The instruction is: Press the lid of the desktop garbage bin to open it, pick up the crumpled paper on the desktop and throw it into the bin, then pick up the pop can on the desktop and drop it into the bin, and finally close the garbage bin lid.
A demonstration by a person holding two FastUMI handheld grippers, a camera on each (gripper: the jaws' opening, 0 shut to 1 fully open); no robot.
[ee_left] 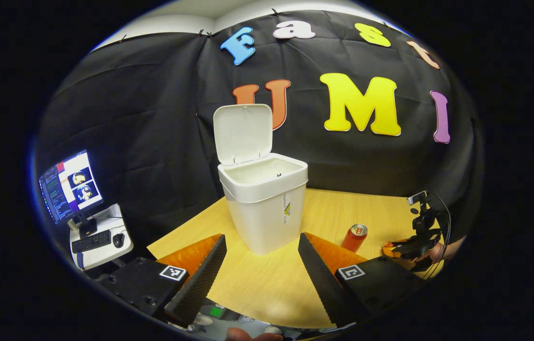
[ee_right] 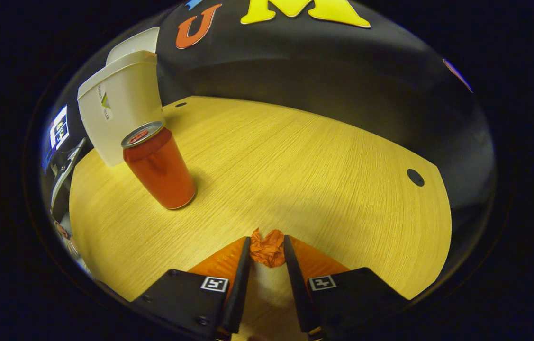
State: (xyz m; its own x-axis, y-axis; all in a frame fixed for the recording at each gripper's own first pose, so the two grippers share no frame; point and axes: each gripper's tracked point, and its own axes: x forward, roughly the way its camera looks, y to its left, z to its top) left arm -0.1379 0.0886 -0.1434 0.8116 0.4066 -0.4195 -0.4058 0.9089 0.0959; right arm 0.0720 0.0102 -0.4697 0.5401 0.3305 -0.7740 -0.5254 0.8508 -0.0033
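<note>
The white desktop bin (ee_left: 267,203) stands on the wooden table with its lid (ee_left: 243,134) raised upright; it also sits at the upper left of the right gripper view as bin (ee_right: 120,106). A red pop can (ee_left: 354,237) stands upright to its right, and looms large as can (ee_right: 158,166). My left gripper (ee_left: 262,248) is open just in front of the bin, nothing between its fingers. My right gripper (ee_right: 267,247) is shut on the orange crumpled paper (ee_right: 268,250), low over the table. In the left gripper view that right gripper (ee_left: 409,248) shows at far right.
The wooden table (ee_right: 295,161) has two dark cable holes, one at hole (ee_right: 415,177). A side stand with a monitor (ee_left: 70,186), keyboard and mouse sits at left below table level. Black cloth walls the back.
</note>
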